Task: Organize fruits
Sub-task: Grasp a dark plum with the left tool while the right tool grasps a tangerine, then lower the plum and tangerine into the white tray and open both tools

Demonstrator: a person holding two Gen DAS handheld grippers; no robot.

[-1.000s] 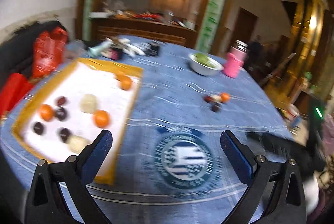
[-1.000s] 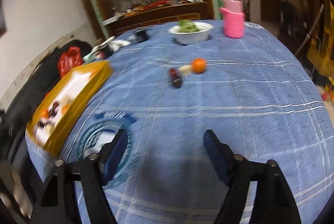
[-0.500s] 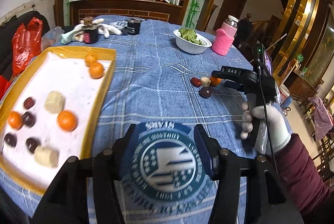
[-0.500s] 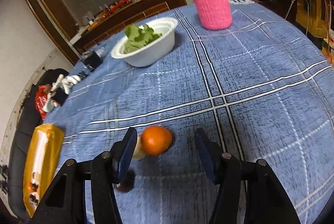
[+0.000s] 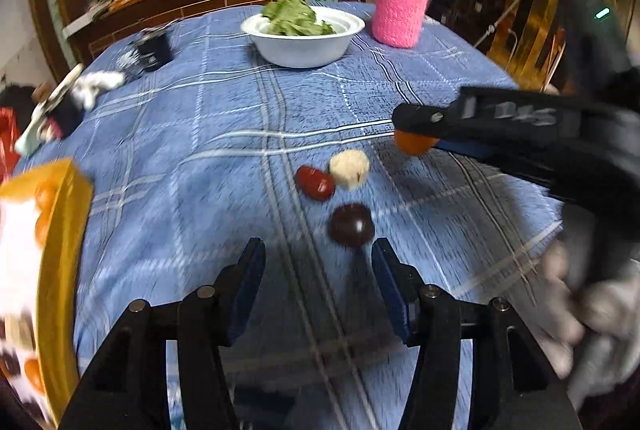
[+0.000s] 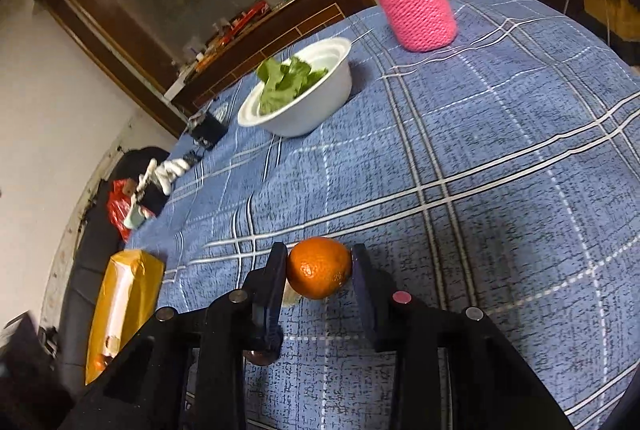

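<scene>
My right gripper [image 6: 319,262] is shut on an orange tangerine [image 6: 319,273] on the blue checked tablecloth; it also shows in the left wrist view [image 5: 414,143], under the right gripper's fingers [image 5: 424,117]. My left gripper [image 5: 318,258] is open and empty, just in front of a dark plum [image 5: 351,224]. A red date [image 5: 315,182] and a pale round fruit [image 5: 349,169] lie beyond it. The yellow tray [image 5: 60,270] with a white liner holds several fruits at the left edge, also seen in the right wrist view [image 6: 120,306].
A white bowl of green leaves [image 5: 303,33] and a bottle in a pink knitted sleeve [image 5: 400,9] stand at the table's far side. Small dark items and white gloves [image 5: 96,85] lie far left. A red bag [image 6: 120,205] sits off the table's left.
My right gripper has closed on the tangerine. My left gripper has swung right from the tray toward the loose fruits and now faces the dark plum.
</scene>
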